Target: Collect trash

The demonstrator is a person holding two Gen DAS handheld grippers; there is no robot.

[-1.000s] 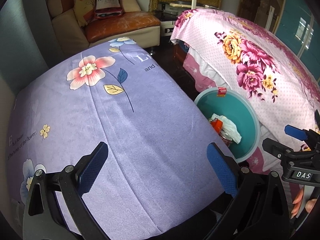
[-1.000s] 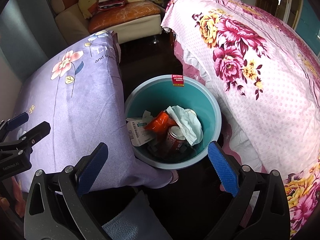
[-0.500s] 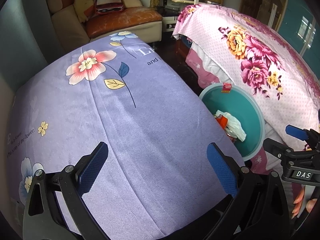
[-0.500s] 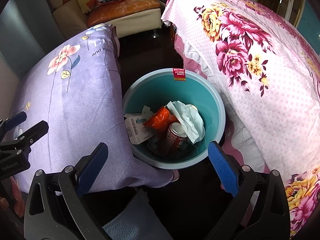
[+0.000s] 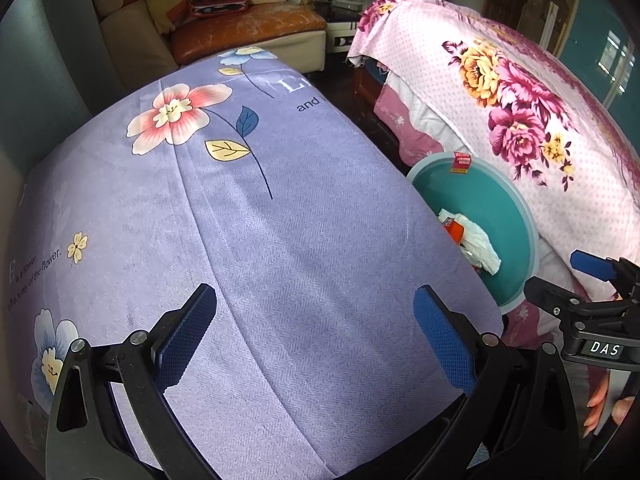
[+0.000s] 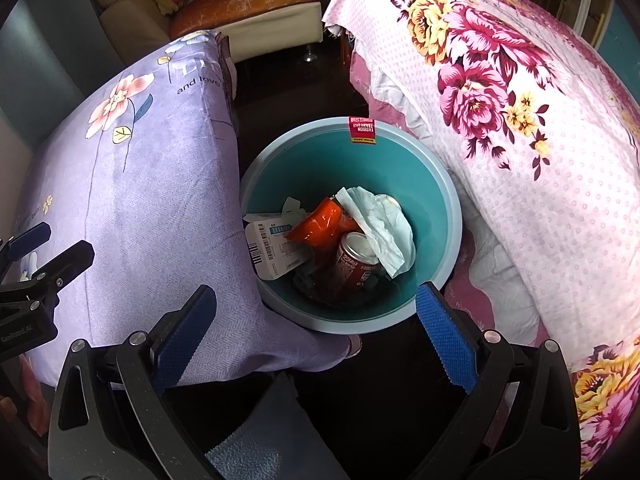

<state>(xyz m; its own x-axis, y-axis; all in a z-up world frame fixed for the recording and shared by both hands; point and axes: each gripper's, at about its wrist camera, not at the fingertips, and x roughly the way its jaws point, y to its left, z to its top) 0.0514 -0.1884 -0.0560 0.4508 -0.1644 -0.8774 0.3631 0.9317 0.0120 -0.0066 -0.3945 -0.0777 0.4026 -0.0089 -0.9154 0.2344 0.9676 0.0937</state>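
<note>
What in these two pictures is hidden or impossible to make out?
- Bin bottom, right wrist view: buried under the can, orange wrapper, tissue and box.
- Bin's near side, left wrist view: hidden by the purple bedspread.
- Small print on the box: too small.
- Right gripper, left wrist view: cut off by the edge.

Left gripper (image 5: 316,338): jaws spread wide, nothing between the blue pads (image 5: 188,334), held above the lavender bedspread (image 5: 280,240) that serves as landmark. Right gripper (image 6: 316,338): jaws likewise wide apart and empty, positioned off the bedspread's right edge. In the left wrist view the right gripper appears beyond that edge, with fingertips of the holding hand (image 5: 608,404) visible below its body. In the right wrist view the left gripper sits over the bedspread's near left part.
</note>
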